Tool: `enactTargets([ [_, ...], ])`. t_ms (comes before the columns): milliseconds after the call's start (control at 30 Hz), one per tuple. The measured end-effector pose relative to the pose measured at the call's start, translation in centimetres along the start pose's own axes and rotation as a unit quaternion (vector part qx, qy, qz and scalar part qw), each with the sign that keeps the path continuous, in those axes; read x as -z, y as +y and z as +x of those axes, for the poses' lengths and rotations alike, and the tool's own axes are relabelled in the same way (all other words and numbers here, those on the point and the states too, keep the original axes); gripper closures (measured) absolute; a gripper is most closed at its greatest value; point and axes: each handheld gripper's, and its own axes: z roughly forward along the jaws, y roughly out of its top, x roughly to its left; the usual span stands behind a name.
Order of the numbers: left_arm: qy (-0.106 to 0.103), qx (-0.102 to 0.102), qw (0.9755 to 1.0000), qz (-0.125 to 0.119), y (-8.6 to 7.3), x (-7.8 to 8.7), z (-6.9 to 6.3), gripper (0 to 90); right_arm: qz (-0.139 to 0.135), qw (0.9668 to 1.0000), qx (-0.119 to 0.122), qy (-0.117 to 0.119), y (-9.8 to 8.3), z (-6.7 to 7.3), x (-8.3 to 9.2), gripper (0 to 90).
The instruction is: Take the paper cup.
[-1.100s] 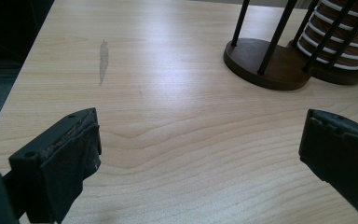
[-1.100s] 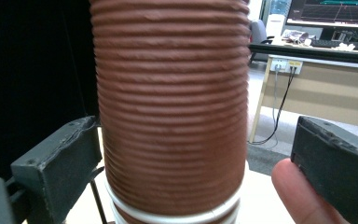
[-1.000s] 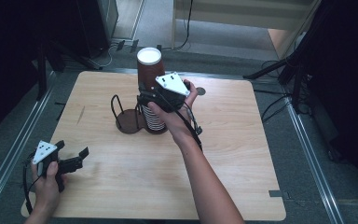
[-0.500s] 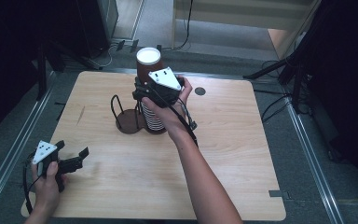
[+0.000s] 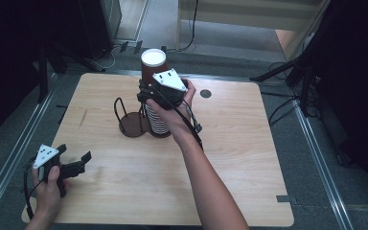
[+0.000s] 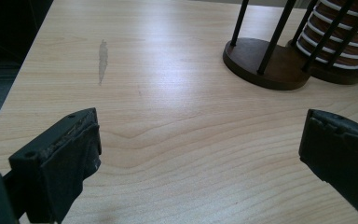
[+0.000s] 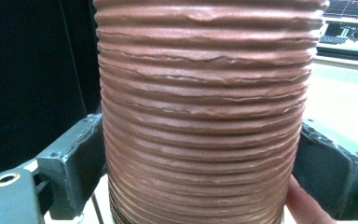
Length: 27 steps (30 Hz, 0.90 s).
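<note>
Table (image 5: 249, 167): pale wood, sq w/ rounded corners, grey scuff (image 6: 102, 59) nr left edge; dark room, grey floor around. Left claw (image 5: 72, 164) at near-left corner, well short of rack, jaws spread, nothing btwn. Rack (image 5: 135, 125): dark round wood base, thin black uprights, striped cup stack (image 5: 157, 120) in it. Right claw (image 5: 146, 93) above stack, pinching ribbed brown paper cup (image 5: 153, 64), white top, just above rack.

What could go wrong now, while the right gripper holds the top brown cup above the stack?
1. The right gripper squeezes the ribbed paper cup from both sides; it may dent or slip.
2. The cup below may stick and rise from the stack.
3. The left gripper rests far away, open, so the holder could tip.
</note>
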Motion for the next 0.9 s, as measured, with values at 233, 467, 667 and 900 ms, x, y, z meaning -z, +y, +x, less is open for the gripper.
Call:
enactTargets([
  [233, 0.000, 0.001, 1.0000, 0.000, 0.0, 0.0, 0.0, 0.0, 0.002, 1.0000, -0.008, 0.001, -0.1, -0.1, -0.1, 9.8],
  [467, 0.000, 0.002, 1.0000, 0.001, 0.0, 0.0, 0.0, 0.0, 0.005, 0.9999, -0.010, 0.006, 0.0, -0.2, 0.0, 10.3],
  [667, 0.000, 0.002, 1.0000, -0.001, 0.0, 0.0, 0.0, 0.0, 0.001, 0.9999, -0.016, 0.006, 0.4, -0.2, 0.2, 10.9],
  [900, -0.001, 0.001, 1.0000, -0.001, 0.0, 0.0, 0.0, 0.0, -0.019, 0.9996, -0.020, 0.007, 1.6, -0.1, 0.8, 11.4],
])
